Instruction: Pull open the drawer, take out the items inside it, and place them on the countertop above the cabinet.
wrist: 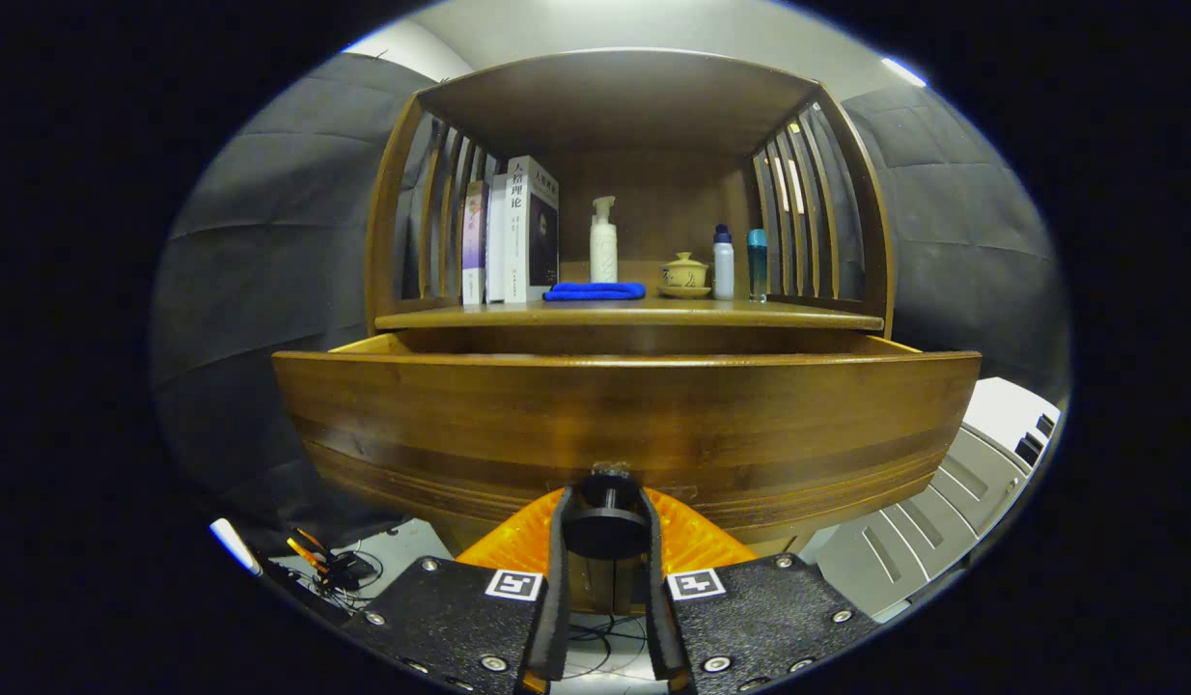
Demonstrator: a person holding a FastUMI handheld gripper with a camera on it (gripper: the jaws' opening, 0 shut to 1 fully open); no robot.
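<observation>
The gripper [605,529] has both fingers clamped on the drawer knob [605,526], the grip it needs for pulling. The drawer [624,425] sits partly out just ahead; its contents are hidden behind the front panel. Beyond, the countertop [798,314] carries books [513,232], a blue cloth [594,291] and bottles.

This is a staged recording booth dressed up as a home corner, not a lived-in room. Black cloth [267,261] hangs as walls on both sides of a wooden cabinet [624,193] with slatted sides. Its worktop [798,314] carries household things: a row of books [513,232], a pump bottle [603,241], a folded blue cloth [595,291], a lidded cup [684,272] and two small bottles [737,263]. Loose cables [340,569] lie on the pale floor beside the cabinet.
</observation>
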